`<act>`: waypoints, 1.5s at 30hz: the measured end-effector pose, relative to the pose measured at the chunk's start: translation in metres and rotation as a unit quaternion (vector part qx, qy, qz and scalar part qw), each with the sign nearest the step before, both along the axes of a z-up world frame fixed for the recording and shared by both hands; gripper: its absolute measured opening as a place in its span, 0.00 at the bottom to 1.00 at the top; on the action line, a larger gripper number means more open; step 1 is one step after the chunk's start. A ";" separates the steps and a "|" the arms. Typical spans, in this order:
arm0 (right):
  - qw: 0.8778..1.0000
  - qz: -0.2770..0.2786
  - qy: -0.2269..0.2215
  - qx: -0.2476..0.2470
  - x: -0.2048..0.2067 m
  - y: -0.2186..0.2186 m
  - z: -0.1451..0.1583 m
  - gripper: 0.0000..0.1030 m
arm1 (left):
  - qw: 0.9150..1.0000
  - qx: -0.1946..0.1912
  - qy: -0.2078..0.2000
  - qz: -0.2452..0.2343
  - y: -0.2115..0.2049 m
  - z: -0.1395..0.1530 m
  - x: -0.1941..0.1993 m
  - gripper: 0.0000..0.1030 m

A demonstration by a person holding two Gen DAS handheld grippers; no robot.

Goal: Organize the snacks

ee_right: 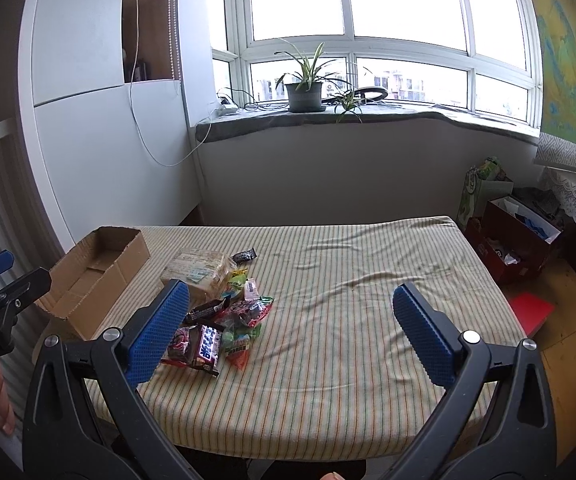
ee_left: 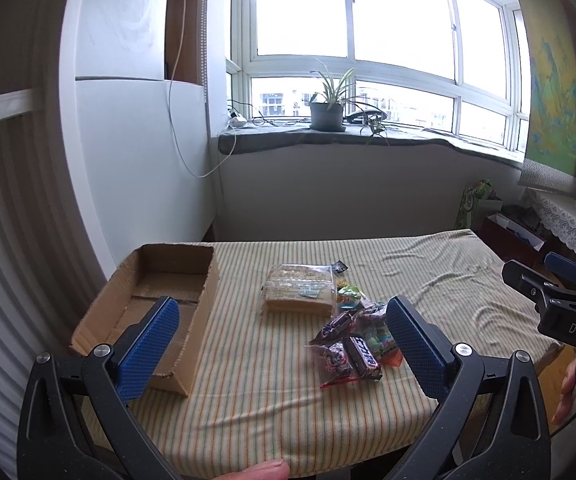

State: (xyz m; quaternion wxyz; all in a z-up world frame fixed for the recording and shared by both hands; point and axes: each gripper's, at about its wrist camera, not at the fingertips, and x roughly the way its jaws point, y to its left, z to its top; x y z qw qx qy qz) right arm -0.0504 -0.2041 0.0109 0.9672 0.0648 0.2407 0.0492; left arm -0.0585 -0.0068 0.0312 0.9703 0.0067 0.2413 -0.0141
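An open, empty cardboard box (ee_left: 167,300) (ee_right: 95,276) lies on the left of the striped table. A clear pack of crackers (ee_left: 300,290) (ee_right: 199,270) lies mid-table. A pile of small wrapped candy bars and sweets (ee_left: 354,340) (ee_right: 223,324) lies in front of it. My left gripper (ee_left: 283,344) is open and empty, held above the table's near edge between the box and the pile. My right gripper (ee_right: 292,328) is open and empty, held above the near edge to the right of the pile. Its body also shows in the left wrist view (ee_left: 560,300).
The table wears a striped cloth (ee_right: 348,320) with wrinkles on the right. A white cabinet (ee_left: 135,140) stands behind the box. A potted plant (ee_right: 306,88) sits on the window sill. Bags and boxes (ee_right: 508,236) stand on the floor to the right.
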 end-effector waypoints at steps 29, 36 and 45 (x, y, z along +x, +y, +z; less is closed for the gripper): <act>0.984 0.025 0.177 -0.023 0.030 0.029 -0.153 1.00 | 0.986 0.005 0.166 -0.010 -0.007 -0.143 0.031 1.00; 0.981 0.023 0.189 -0.023 0.052 0.025 -0.160 1.00 | 0.984 0.005 0.178 -0.012 -0.009 -0.149 0.048 1.00; 0.980 0.042 0.194 -0.032 0.099 0.036 -0.164 1.00 | 0.979 -0.006 0.200 -0.025 -0.016 -0.157 0.093 1.00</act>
